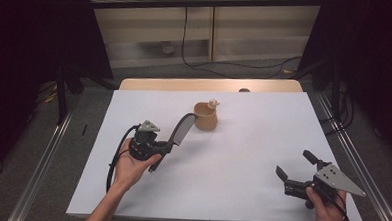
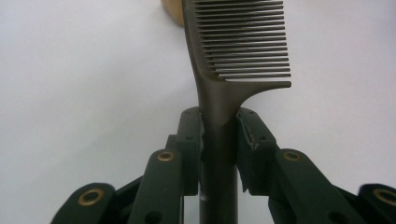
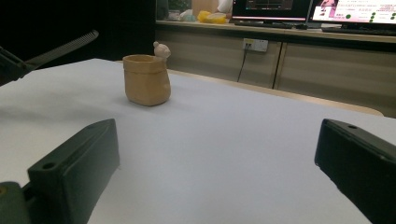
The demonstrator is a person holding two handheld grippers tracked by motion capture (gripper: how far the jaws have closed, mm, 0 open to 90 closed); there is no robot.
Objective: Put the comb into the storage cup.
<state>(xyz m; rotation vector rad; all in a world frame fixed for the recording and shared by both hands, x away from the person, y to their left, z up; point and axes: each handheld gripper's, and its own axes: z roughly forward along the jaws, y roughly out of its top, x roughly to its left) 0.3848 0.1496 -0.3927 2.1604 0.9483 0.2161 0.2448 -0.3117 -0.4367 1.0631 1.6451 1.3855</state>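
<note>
No legible writing — left gripper [image 2: 219, 135] clamps plain comb [image 2: 238, 51].

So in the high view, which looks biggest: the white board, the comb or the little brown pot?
1. White board, by far.
2. and 3. Comb and brown pot look alike; the comb is longer, the pot bulkier.

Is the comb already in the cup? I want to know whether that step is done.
No: the left gripper holds the comb by its handle in the air, beside the cup.
</note>
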